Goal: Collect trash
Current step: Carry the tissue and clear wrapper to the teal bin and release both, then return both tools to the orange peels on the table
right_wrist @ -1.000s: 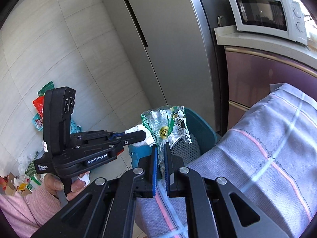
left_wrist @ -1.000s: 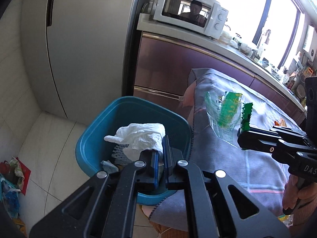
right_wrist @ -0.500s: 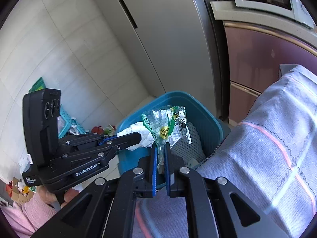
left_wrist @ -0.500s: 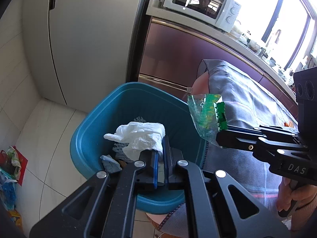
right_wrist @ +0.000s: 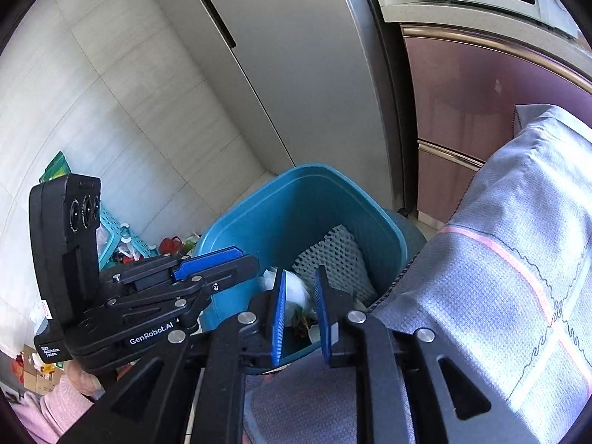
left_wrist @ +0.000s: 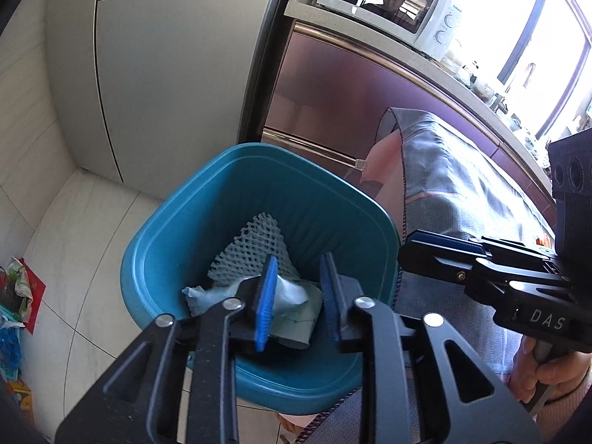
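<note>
Both jaws now spread; tissue (left_wrist: 292, 292) and wrapper dropped into bin (left_wrist: 177, 244).

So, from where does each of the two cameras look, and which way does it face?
Left wrist: on the left gripper, facing down into the teal bin; the right gripper and its hand show.
Right wrist: on the right gripper, facing the bin from the table side; the left gripper shows.
Shared: bin, foam net, fridge, grey tablecloth.
</note>
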Available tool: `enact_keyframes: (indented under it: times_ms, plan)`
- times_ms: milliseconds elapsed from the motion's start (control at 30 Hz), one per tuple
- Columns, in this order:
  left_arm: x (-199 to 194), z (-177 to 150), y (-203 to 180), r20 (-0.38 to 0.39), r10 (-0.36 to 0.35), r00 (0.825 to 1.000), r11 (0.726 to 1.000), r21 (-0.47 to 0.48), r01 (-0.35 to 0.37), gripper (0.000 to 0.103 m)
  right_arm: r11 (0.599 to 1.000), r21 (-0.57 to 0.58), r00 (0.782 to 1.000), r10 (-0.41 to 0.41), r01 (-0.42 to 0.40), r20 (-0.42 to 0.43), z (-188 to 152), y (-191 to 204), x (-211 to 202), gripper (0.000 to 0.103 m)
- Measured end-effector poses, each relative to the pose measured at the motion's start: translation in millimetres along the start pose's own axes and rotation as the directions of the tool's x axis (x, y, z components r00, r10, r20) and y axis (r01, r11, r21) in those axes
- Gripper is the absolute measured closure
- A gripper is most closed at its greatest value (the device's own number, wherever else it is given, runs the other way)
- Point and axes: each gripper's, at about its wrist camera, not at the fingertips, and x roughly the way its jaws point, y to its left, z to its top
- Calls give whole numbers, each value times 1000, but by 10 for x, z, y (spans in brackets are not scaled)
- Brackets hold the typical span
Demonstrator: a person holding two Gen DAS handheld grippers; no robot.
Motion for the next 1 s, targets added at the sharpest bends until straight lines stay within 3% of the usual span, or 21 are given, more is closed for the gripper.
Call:
enact_keyframes:
  times_ms: [267, 367, 433, 567, 800, 1000]
  plan:
    - [-58, -27, -82, 16, -2, 1000, 1000, 17, 2, 70, 1000, 6, 999, 2, -2, 44, -113, -89, -227, 85]
    - [-156, -41, -198, 45, -16, 999, 999, 45, 14, 65, 1000, -7, 997, -7, 8, 74, -204, -82, -401, 79]
    - [-232, -58, -288, 66, -34, 997, 997, 70, 30, 53, 1000, -17, 995, -18, 20, 102, -275, -92, -555, 78]
    - [-364, -113, -601, 107, -94, 990, 987, 144, 78, 50, 997, -26, 984, -63, 68, 166, -432, -151, -942, 73]
    - [-384, -242, -1365, 86, -211, 974, 939, 294, 178, 47, 982, 96, 945, -185, 165, 270, -801, -566, -1731, 70]
    - [-258, -362, -2051, 19, -293, 956, 887, 378, 265, 47, 940, 243, 905, -308, 241, 294, -1184, -1015, -2194, 70]
